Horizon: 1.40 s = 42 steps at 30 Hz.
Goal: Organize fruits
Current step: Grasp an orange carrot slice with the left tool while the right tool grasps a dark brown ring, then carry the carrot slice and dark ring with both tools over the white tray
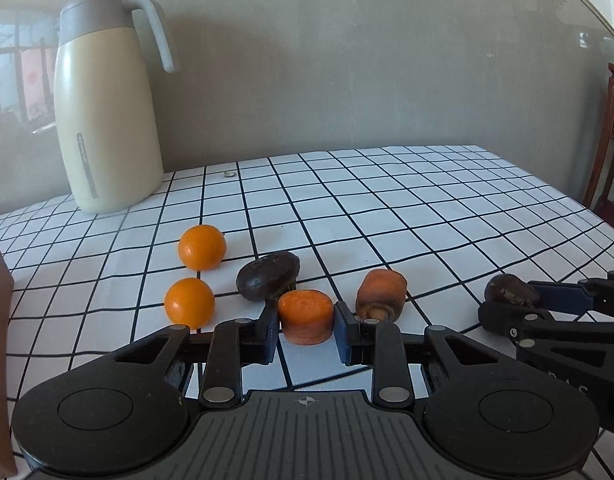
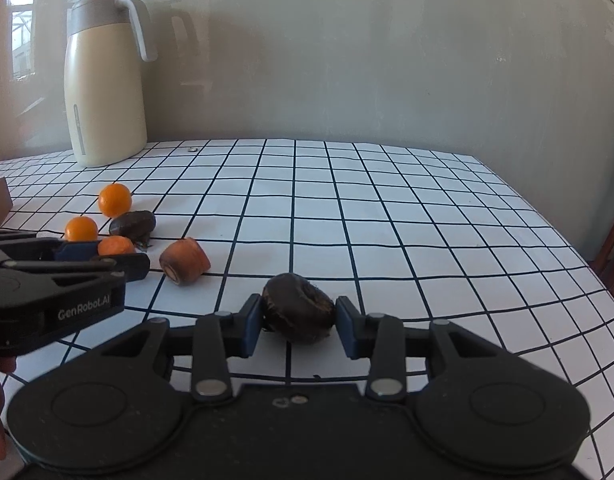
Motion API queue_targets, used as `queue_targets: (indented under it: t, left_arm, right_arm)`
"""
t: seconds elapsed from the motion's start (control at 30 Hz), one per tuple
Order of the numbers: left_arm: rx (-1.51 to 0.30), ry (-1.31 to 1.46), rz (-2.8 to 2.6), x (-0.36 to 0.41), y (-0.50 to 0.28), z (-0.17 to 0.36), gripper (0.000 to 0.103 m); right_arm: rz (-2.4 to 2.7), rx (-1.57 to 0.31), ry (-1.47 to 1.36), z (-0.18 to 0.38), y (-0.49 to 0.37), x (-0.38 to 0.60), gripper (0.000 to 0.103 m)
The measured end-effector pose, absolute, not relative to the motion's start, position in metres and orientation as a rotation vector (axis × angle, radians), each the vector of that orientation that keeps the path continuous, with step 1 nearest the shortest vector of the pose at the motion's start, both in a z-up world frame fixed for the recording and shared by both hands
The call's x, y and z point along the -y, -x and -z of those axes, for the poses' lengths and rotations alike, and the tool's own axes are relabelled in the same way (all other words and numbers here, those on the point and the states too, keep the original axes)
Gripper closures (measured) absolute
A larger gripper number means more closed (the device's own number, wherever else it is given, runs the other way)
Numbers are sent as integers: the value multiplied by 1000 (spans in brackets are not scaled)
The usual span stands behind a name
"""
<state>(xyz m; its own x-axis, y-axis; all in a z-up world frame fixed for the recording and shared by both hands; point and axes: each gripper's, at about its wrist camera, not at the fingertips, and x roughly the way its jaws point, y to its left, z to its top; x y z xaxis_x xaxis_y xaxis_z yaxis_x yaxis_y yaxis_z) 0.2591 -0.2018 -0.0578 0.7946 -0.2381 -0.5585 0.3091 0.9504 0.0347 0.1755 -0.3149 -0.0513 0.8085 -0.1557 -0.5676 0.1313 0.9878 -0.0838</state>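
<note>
Left gripper (image 1: pixel 306 330) is clamped on a carrot chunk (image 1: pixel 305 315) standing on the checked tablecloth (image 1: pixel 427 216); right gripper (image 2: pixel 299 322) is clamped on a dark brown bulb (image 2: pixel 298 307). Nearby lie another carrot piece (image 1: pixel 381 294), a second dark bulb (image 1: pixel 268 275) and two oranges (image 1: pixel 202 247), with a cream jug (image 1: pixel 105 104) behind

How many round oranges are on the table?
2. Both lie on the left side of the table: one orange nearer the jug, the other orange just in front of it. None seems hidden.
</note>
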Motion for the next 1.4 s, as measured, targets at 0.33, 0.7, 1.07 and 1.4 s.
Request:
queue_targets:
  t: [0.33,0.7,1.07,1.4]
  left_arm:
    - [-554,-154,272,181,-224,48,74]
    - [-485,-154,219,137,-177,24,74]
    - [-440,-138,167,96,-139,7,74]
    - [-418,-120,99,56,-123,-3,74]
  right_arm:
    - [137,-578,71,40,-159,302,73]
    - [85,-529,104,24,-132,274,72]
    - [-5,-492,152,12,-115,228,72]
    - [-94,-458,191,1,-110,182,72]
